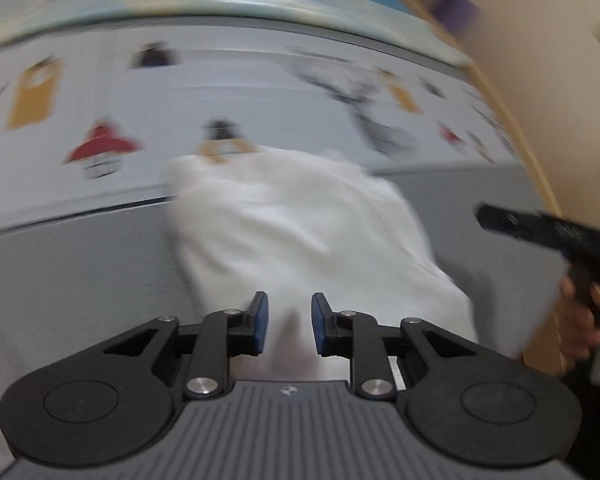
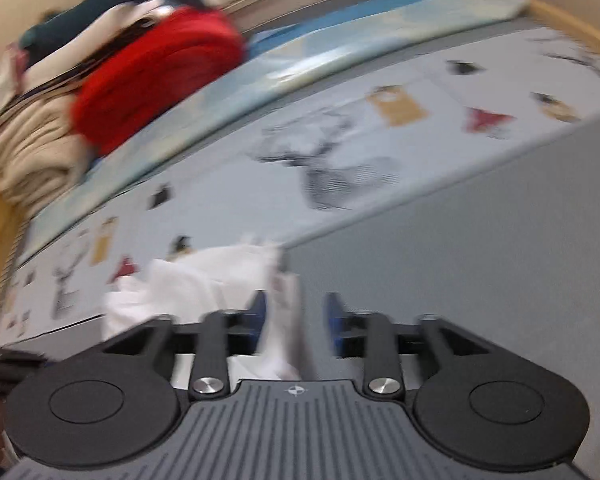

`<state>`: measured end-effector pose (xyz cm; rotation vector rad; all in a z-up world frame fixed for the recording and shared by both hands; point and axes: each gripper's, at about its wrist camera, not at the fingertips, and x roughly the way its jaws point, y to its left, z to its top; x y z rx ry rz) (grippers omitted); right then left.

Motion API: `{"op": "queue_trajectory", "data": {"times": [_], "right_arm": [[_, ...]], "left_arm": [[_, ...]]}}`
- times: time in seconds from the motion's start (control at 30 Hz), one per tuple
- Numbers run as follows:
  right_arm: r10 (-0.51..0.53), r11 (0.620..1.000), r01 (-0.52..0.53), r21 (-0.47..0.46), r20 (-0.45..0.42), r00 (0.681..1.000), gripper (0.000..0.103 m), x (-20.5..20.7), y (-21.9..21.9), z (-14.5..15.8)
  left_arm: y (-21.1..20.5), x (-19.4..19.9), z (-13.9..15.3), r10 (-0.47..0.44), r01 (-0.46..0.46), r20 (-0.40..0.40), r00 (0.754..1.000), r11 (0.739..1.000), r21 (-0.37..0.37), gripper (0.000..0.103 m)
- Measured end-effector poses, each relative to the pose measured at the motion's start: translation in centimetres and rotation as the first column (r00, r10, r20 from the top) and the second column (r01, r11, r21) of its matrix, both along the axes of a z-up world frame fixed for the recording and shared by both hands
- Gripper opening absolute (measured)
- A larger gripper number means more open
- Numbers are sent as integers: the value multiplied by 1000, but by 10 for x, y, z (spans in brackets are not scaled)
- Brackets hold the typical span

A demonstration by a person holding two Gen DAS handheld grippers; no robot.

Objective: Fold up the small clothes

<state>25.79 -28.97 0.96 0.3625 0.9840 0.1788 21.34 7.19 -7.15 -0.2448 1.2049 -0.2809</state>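
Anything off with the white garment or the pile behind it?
The white garment lies rumpled and askew across the edge where the printed cloth meets the grey surface, not yet a neat fold. The clothes pile in the right wrist view looks loosely heaped, red item slumped forward. Blur hides finer detail.

my left gripper was black, with blue pads, silver screws and a ribbed grey base.

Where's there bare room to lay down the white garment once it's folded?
The plain grey surface right of the white garment, below the printed cloth, is bare. The far left corner is crowded with the clothes pile.
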Motion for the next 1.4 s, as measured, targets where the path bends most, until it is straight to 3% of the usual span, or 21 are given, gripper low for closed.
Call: {"op": "queue_trajectory", "data": {"times": [0.13,0.2,0.3,0.33,0.37,0.4,0.43,0.47,0.5,0.57,0.67,0.73,0.8,0.87,0.97,1.07,1.13,1.2,1.27,1.33,1.4], "right_arm": [[120,992,-118,34,-68,990,48,46,25,-27],[143,989,-136,63,-122,982,48,68,32,-49],[149,984,-125,125,-201,968,48,78,40,-72],[145,985,-121,124,-208,967,42,81,43,-76],[145,986,-123,115,-205,968,18,81,46,-76],[160,985,-145,89,-192,968,7,83,50,-73],[175,985,-171,40,-164,971,8,84,55,-67],[171,985,-169,29,-137,976,8,84,56,-63],[142,990,-139,30,-108,984,7,84,54,-58],[88,996,-86,32,-83,993,7,82,49,-49],[21,1000,-22,-22,-76,997,7,81,43,-53],[-11,999,6,-46,-96,995,7,83,39,-64],[-30,998,22,-65,-132,991,8,86,36,-78],[-37,998,25,-66,-176,984,12,89,31,-88],[-101,987,89,-131,-92,991,18,85,24,-66],[-11,997,13,-81,30,999,18,76,28,-38],[124,992,-122,-41,69,990,18,70,42,-30],[218,976,-217,-19,82,972,18,66,57,-29],[283,959,-284,3,75,956,18,66,73,-34],[320,947,-321,7,50,946,18,72,85,-45],[320,945,-319,-67,-3,948,18,81,94,-64]], "left_arm": [[29,21,-8,176,-179,-49,983,982,-66,37],[40,29,-15,241,-249,-75,968,961,-117,49],[49,43,-34,305,-323,-142,942,938,-129,52],[47,46,-39,319,-340,-165,933,932,-122,52],[47,50,-43,325,-348,-174,929,929,-125,52],[48,53,-47,322,-347,-177,930,928,-133,51],[46,56,-50,312,-338,-179,933,931,-137,50],[42,56,-55,290,-317,-182,940,938,-142,40],[39,60,-59,260,-286,-179,949,948,-140,7],[35,65,-58,243,-257,-138,960,961,-98,6],[34,71,-44,255,-256,-25,967,960,-114,5],[25,73,-42,228,-225,41,973,972,-60,4],[12,75,-50,187,-189,34,982,981,52,5],[11,75,-55,190,-191,16,982,977,95,14],[20,64,-30,222,-236,117,968,963,129,16],[26,53,-4,191,-195,176,966,981,2,16],[21,50,-3,124,-115,129,984,990,-80,16],[6,46,-11,19,-12,73,997,995,-101,16],[-15,43,-28,-64,62,48,997,998,28,15],[-28,38,-52,-115,115,-11,993,975,191,10],[-31,34,-46,-114,105,25,993,966,238,10]]}}
